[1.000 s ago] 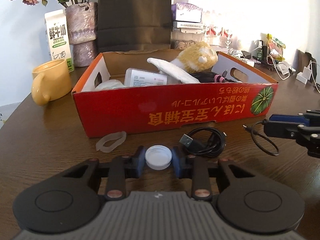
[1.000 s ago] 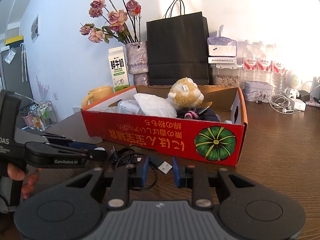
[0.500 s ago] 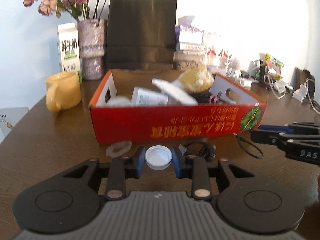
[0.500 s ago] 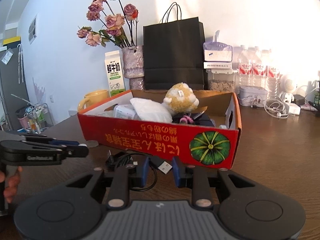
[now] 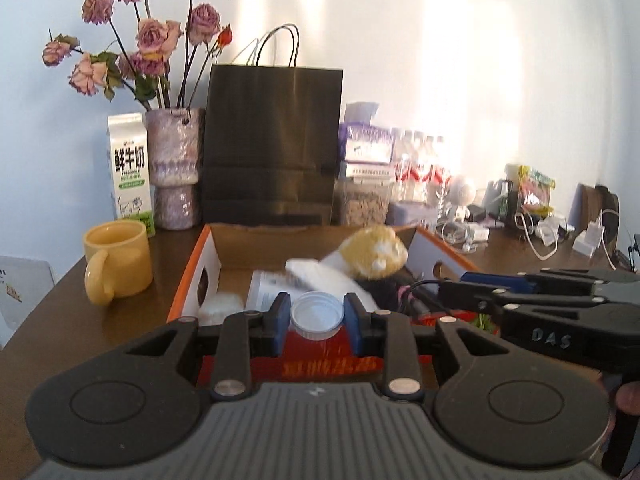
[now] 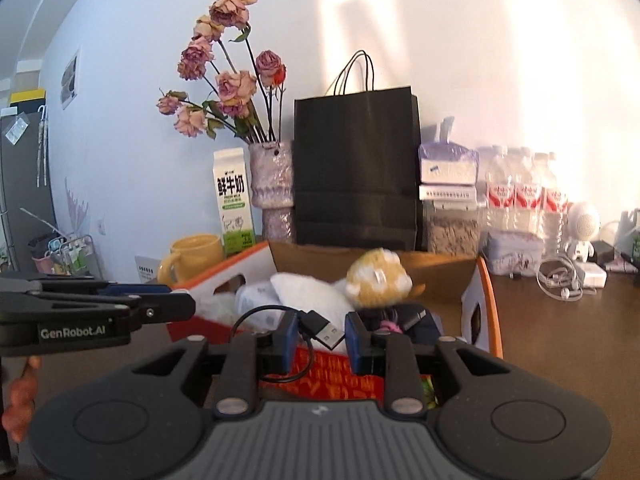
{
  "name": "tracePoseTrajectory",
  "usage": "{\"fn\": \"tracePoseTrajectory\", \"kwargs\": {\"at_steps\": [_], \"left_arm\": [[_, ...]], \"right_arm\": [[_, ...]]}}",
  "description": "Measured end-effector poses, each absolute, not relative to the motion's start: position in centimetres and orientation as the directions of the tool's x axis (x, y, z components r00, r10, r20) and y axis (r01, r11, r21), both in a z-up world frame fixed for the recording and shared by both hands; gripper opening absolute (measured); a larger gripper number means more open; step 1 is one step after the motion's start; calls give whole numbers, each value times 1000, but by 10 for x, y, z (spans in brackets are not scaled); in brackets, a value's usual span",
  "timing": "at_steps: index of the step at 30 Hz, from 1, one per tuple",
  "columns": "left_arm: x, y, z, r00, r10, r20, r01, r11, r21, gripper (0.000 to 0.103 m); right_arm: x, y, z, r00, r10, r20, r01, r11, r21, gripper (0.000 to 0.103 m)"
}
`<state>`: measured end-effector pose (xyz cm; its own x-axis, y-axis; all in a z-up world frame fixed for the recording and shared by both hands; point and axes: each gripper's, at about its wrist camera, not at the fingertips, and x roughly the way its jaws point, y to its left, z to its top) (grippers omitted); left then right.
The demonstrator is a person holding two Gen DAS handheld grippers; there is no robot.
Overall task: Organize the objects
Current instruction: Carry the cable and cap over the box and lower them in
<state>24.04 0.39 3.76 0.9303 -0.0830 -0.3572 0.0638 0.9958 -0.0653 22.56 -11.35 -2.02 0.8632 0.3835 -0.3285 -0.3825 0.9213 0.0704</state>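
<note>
Over the red cardboard box [image 5: 320, 364] near edge, left tool [image 5: 317, 316] pinches white bottle cap [image 5: 317, 314]; right tool [image 6: 321, 338] pinches black USB cable [image 6: 316, 326].

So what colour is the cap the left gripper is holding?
White; the cap shows best in the left wrist view.

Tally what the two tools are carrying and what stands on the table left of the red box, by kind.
Bottle cap, in left tool: 1
USB cable, in right tool: 1
Yellow mug: 1
Milk carton: 1
Vase of dried roses: 1
Total: 5
</note>
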Motion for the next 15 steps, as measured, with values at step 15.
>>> {"fn": "tracePoseTrajectory", "kwargs": {"at_steps": [15], "left_arm": [[294,5,51,951,-88,-297,71,995,-67,29]], "right_arm": [[280,-109,-12,897,329,-296,-320,944,80,24]]}}
